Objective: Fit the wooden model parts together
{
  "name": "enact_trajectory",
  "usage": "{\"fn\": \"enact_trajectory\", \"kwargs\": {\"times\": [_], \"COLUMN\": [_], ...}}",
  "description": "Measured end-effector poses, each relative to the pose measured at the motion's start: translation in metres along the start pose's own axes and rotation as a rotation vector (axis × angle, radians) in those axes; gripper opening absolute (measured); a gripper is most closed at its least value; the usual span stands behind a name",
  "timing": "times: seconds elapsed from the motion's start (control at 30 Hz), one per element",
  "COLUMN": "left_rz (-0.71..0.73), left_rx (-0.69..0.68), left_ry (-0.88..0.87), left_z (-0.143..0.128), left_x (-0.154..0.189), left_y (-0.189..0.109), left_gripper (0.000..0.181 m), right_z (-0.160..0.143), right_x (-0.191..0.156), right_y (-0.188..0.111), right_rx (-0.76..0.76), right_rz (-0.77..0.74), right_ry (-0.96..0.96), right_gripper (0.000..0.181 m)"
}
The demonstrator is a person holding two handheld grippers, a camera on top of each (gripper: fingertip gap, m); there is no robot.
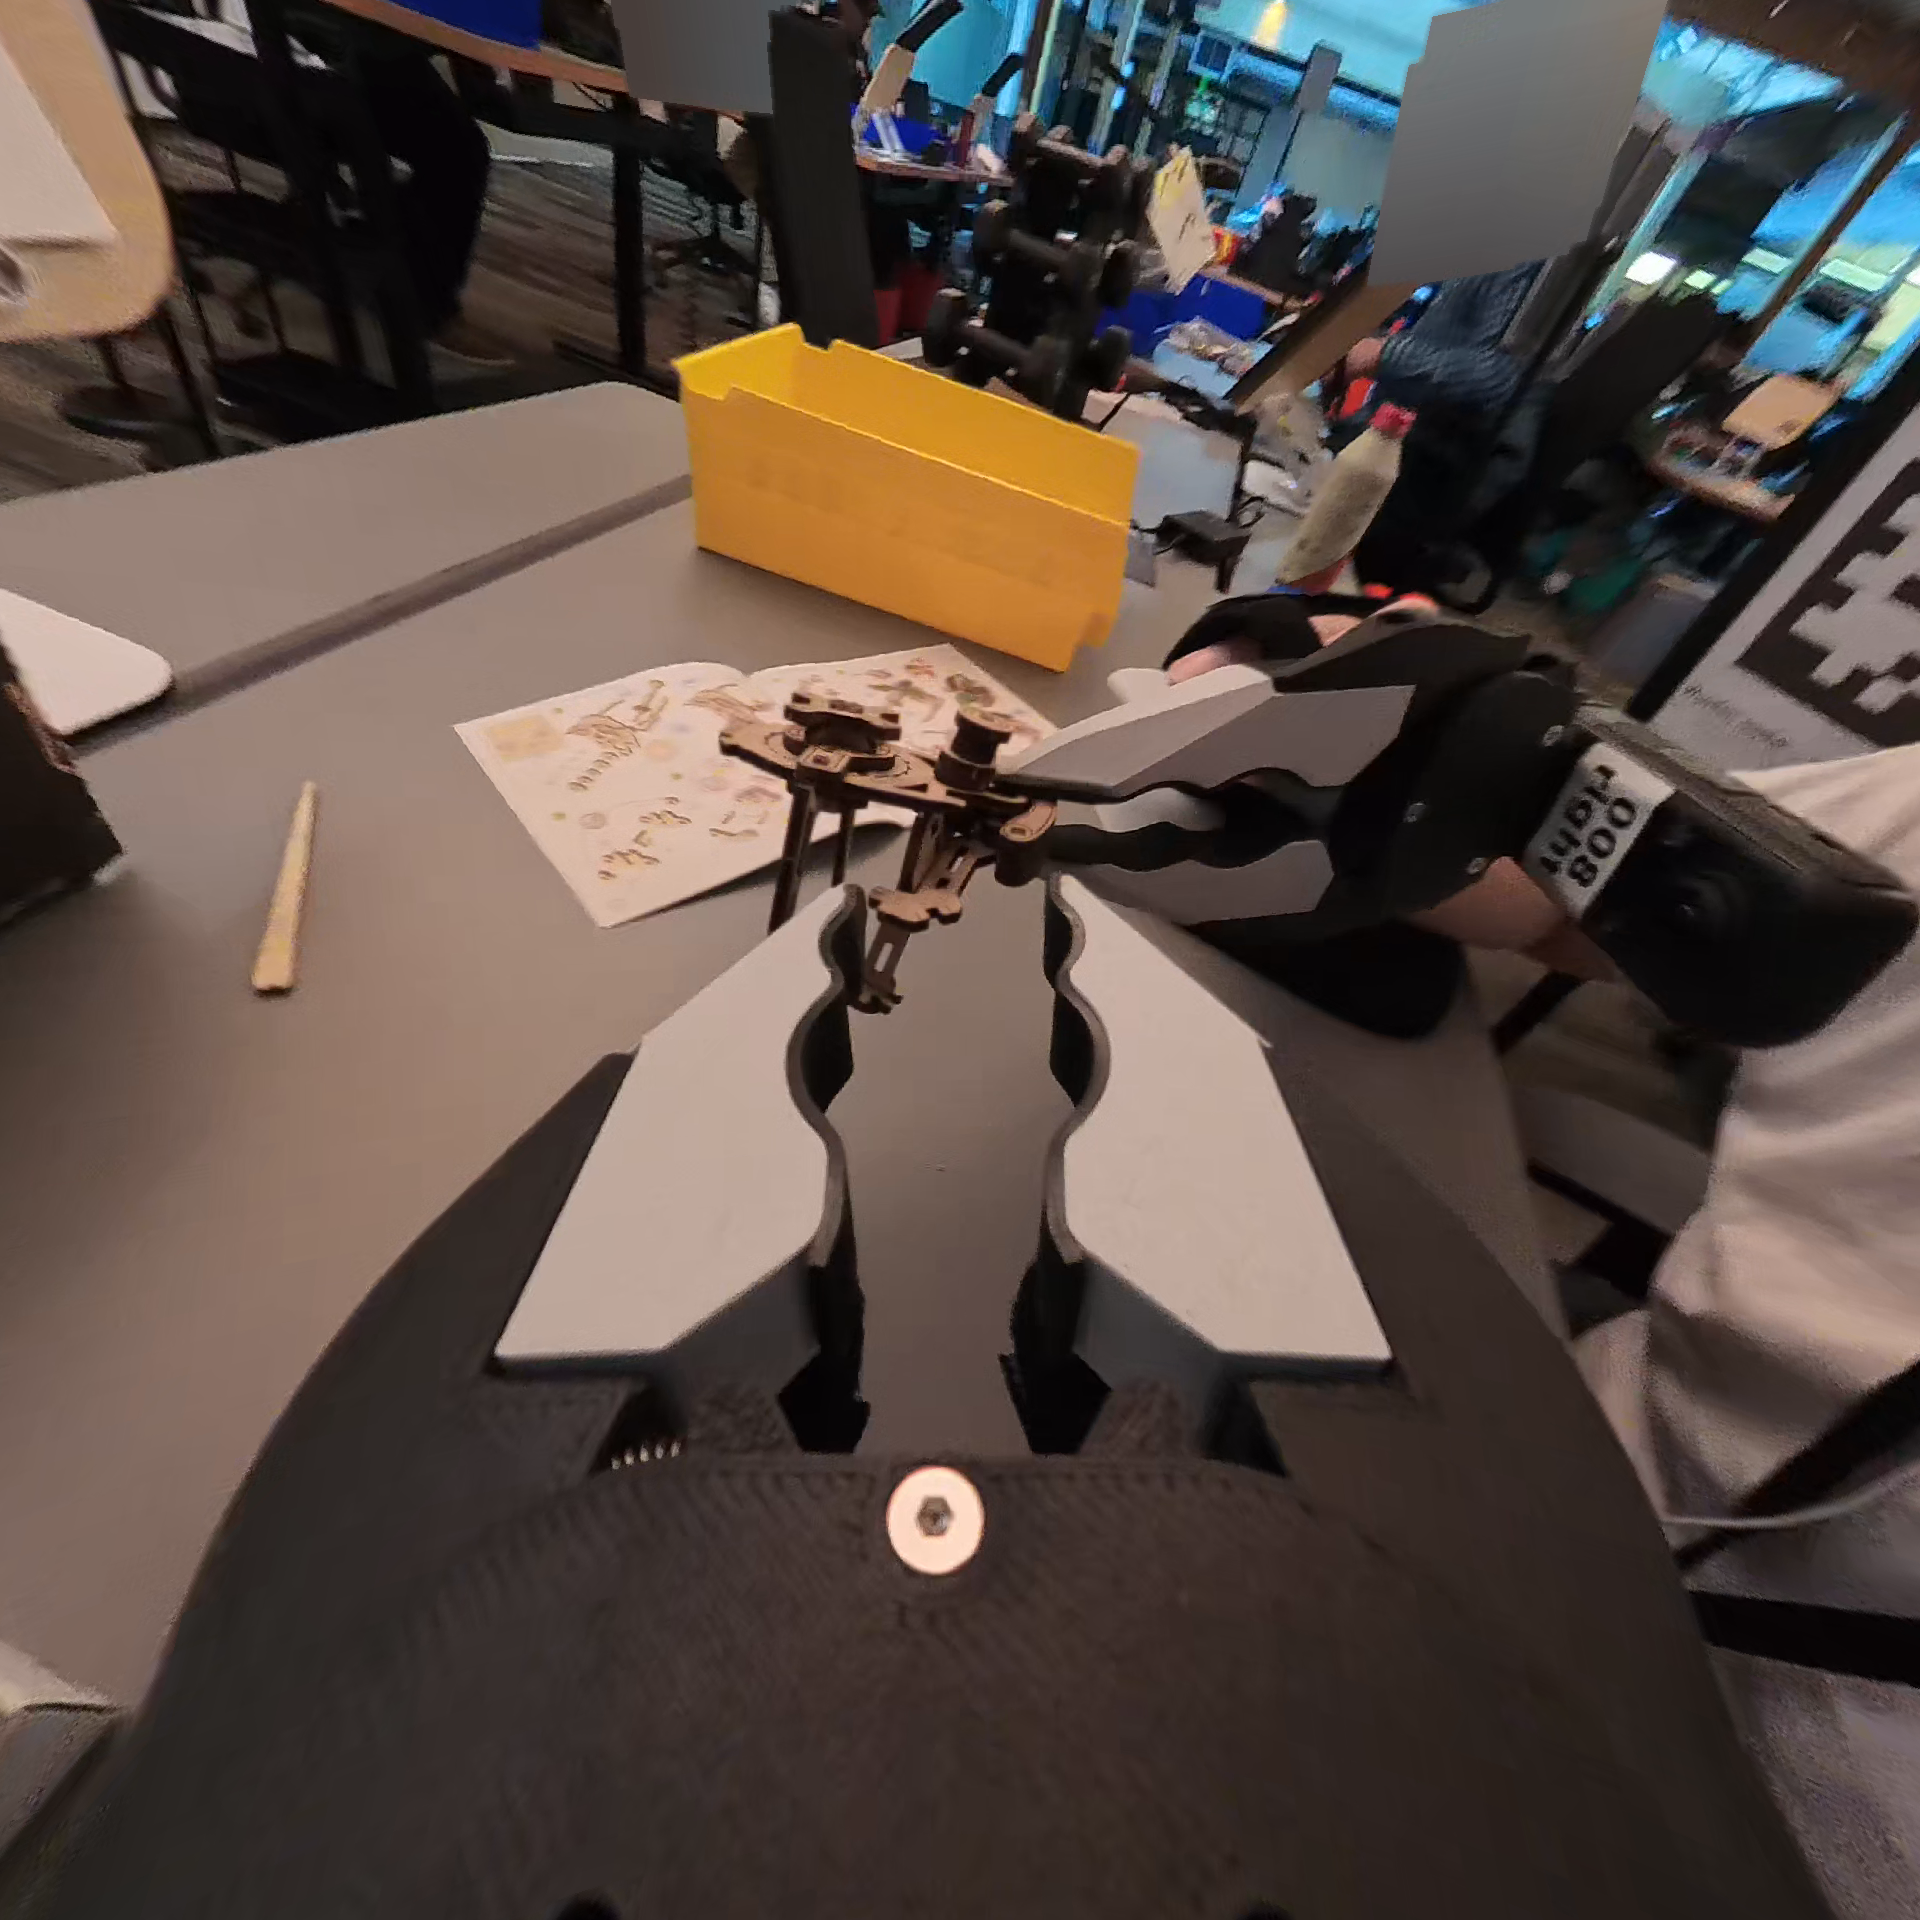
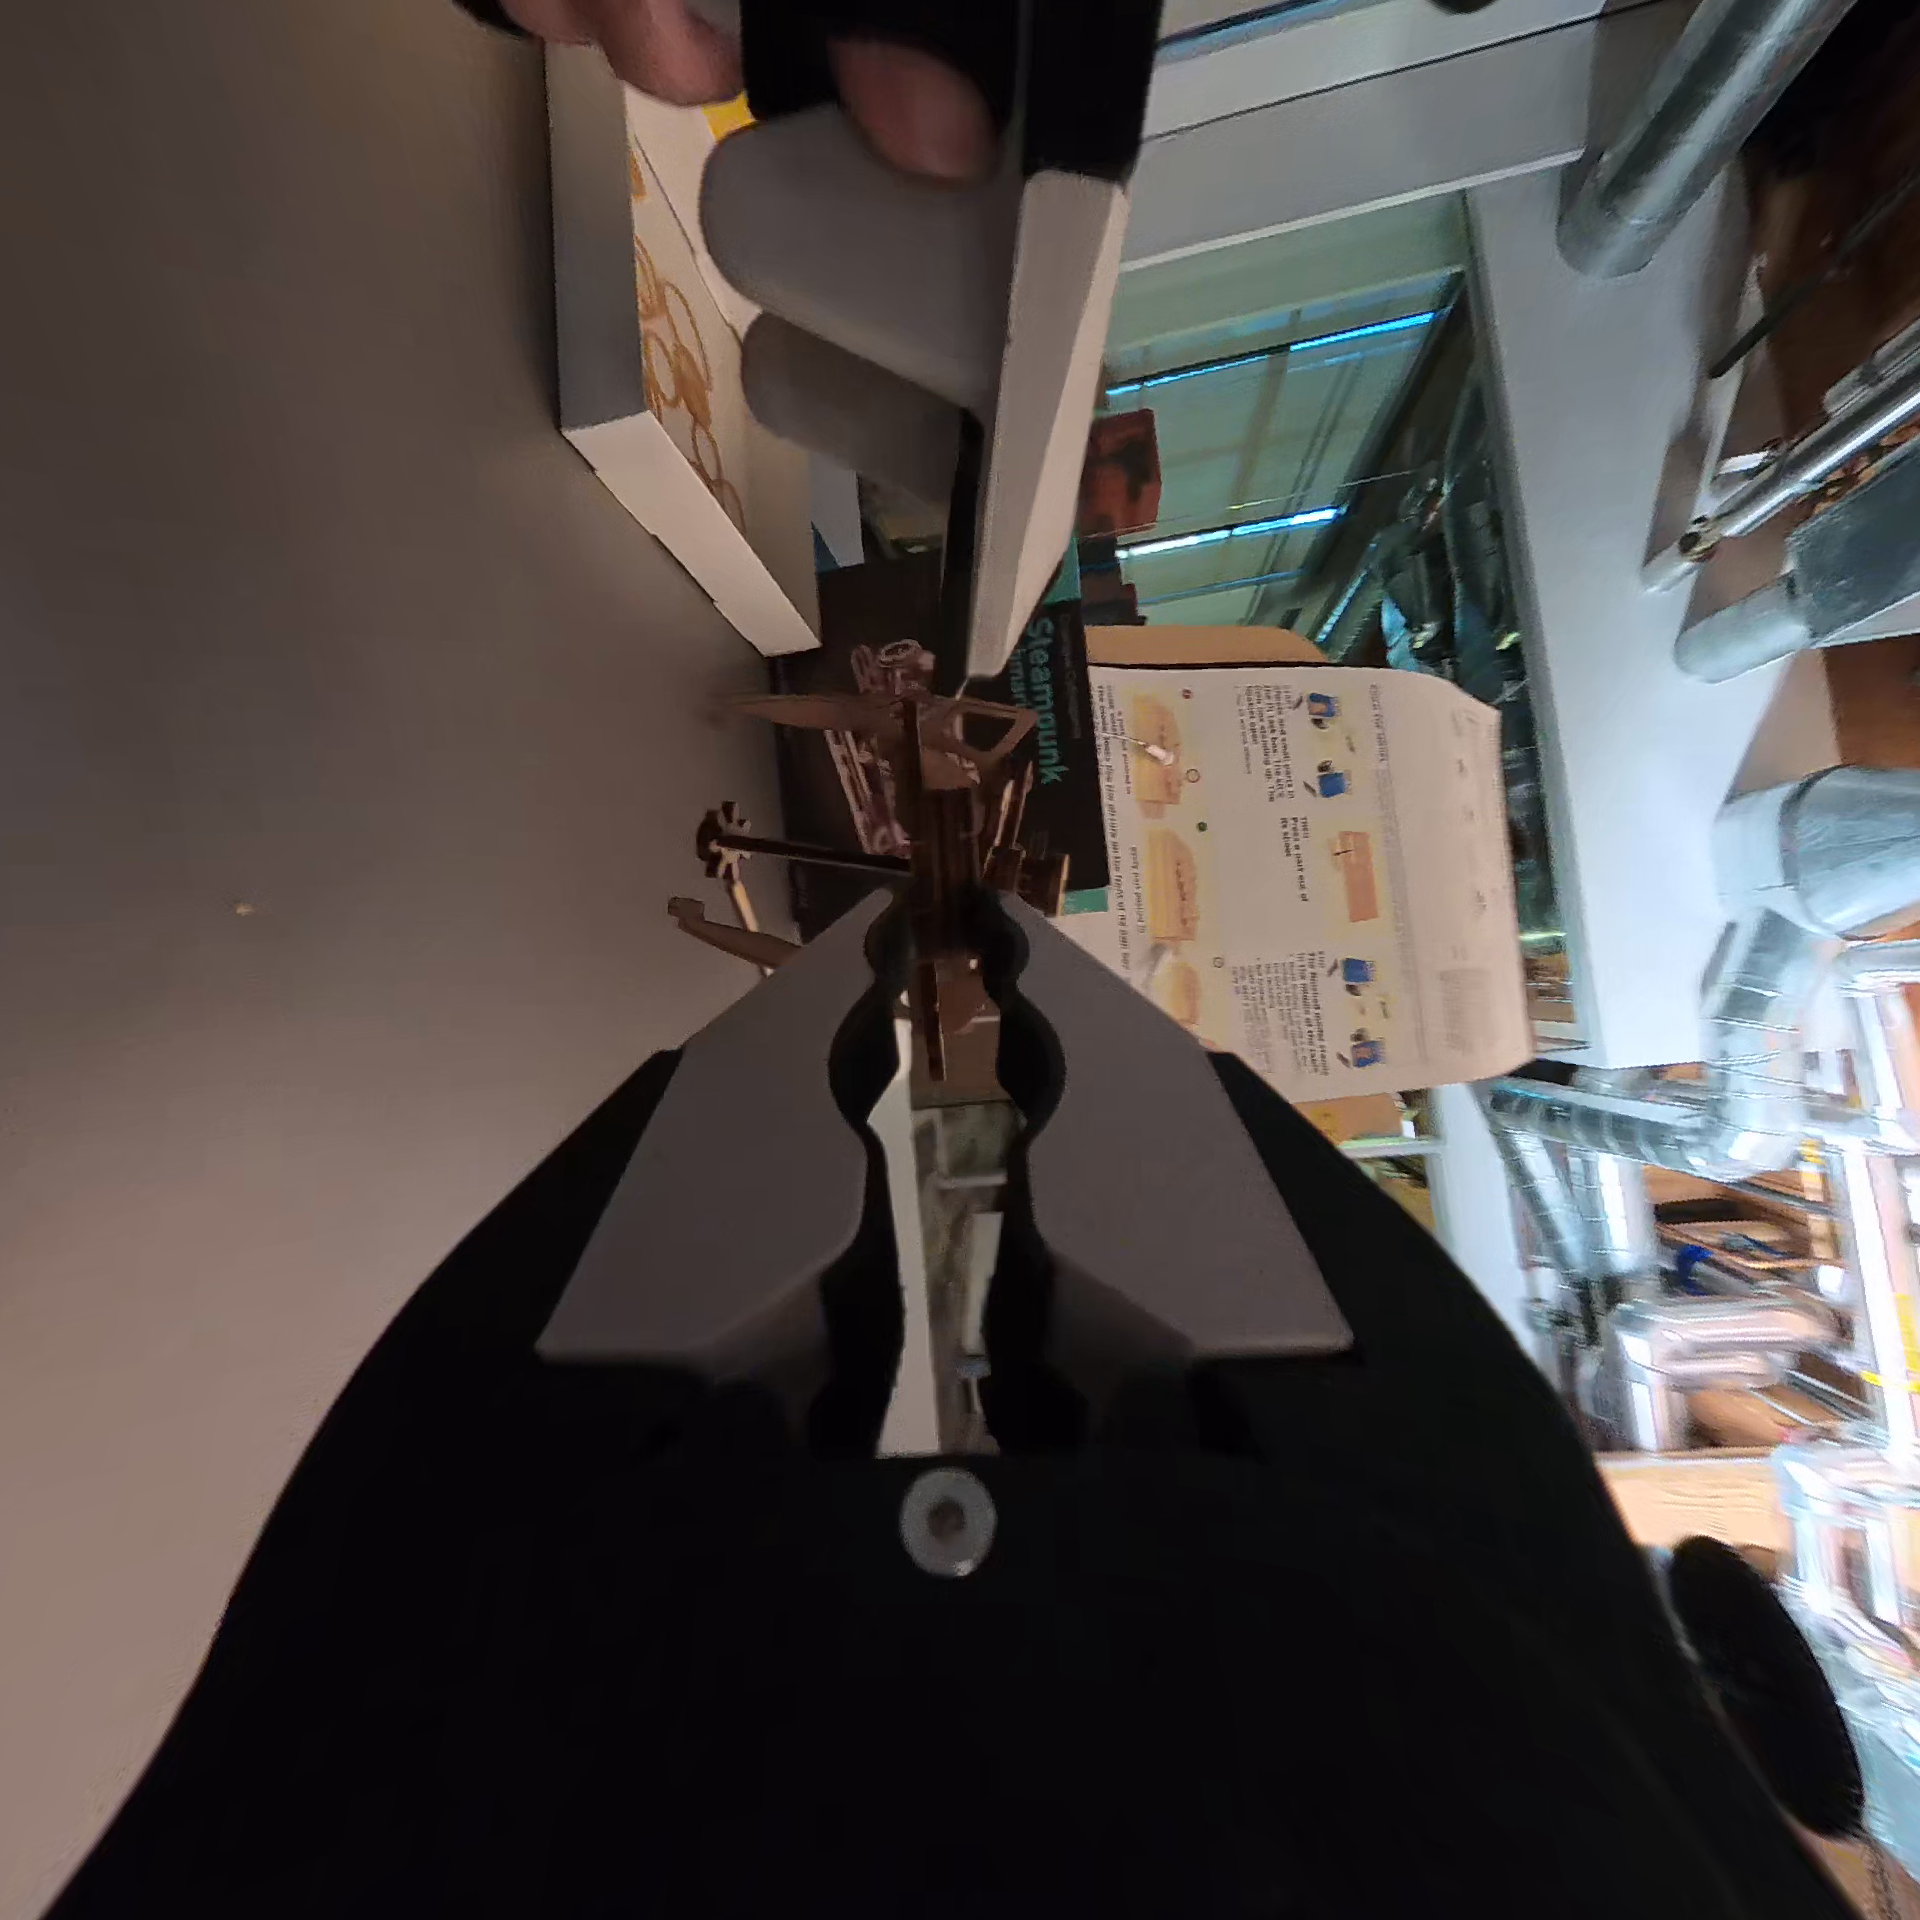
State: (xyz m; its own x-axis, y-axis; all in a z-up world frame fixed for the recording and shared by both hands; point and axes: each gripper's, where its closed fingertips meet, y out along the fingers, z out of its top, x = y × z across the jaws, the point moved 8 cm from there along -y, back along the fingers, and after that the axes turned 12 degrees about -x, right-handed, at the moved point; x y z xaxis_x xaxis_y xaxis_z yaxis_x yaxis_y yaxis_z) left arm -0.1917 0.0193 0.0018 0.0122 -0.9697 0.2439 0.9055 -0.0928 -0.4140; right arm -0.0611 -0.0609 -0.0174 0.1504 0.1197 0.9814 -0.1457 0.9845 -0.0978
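A dark wooden model (image 1: 862,769) with thin legs and gear-like parts is held above the grey table (image 1: 416,1091). My right gripper (image 1: 1023,826) reaches in from the right and is shut on the model's right side. In the right wrist view the model (image 2: 935,790) sits pinched between the tips of my right gripper (image 2: 945,914). My left gripper (image 1: 951,904) is open just in front of the model. A dangling slotted part (image 1: 894,935) hangs between its tips, close to the left finger. One of its fingers (image 2: 1039,416) shows from above in the right wrist view, tip at the model.
A yellow bin (image 1: 904,499) stands behind the model. A printed instruction sheet (image 1: 644,790) lies flat under it, and a wooden stick (image 1: 286,894) lies to the left. A white box (image 2: 665,416), a dark kit box (image 2: 1049,748) and a printed sheet (image 2: 1299,883) sit beyond. Left and right tips are no more than a few centimetres apart.
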Motion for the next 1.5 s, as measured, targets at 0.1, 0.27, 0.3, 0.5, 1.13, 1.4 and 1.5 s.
{"fn": "enact_trajectory", "kwargs": {"times": [0.1,0.27,0.3,0.5,1.13,1.4,1.5], "left_rz": [0.069,0.159,0.186,0.158,0.057,-0.009,0.0], "left_rx": [-0.025,-0.065,-0.074,-0.051,-0.026,-0.002,-0.013], "left_ry": [0.077,0.194,0.204,0.231,0.144,0.099,0.11], "left_z": [0.008,0.016,0.016,0.02,0.018,0.015,0.014], "left_x": [0.0,0.004,0.002,0.006,0.002,-0.004,-0.005], "left_y": [0.002,0.014,0.016,0.022,0.02,0.02,0.022], "left_gripper": [0.026,0.018,0.023,0.015,0.007,0.01,0.011], "right_z": [-0.001,-0.003,-0.003,-0.005,-0.004,-0.005,-0.006], "right_x": [0.001,-0.001,-0.001,-0.003,-0.006,-0.007,-0.008], "right_y": [0.001,0.0,-0.001,-0.001,-0.002,0.0,0.001], "right_rx": [-0.007,-0.017,-0.017,-0.008,0.002,0.002,-0.004], "right_rz": [-0.059,-0.128,-0.139,-0.175,-0.22,-0.196,-0.185], "right_ry": [-0.044,-0.111,-0.116,-0.151,-0.197,-0.164,-0.157], "right_gripper": [0.011,0.011,0.011,0.011,0.011,0.012,0.011]}}
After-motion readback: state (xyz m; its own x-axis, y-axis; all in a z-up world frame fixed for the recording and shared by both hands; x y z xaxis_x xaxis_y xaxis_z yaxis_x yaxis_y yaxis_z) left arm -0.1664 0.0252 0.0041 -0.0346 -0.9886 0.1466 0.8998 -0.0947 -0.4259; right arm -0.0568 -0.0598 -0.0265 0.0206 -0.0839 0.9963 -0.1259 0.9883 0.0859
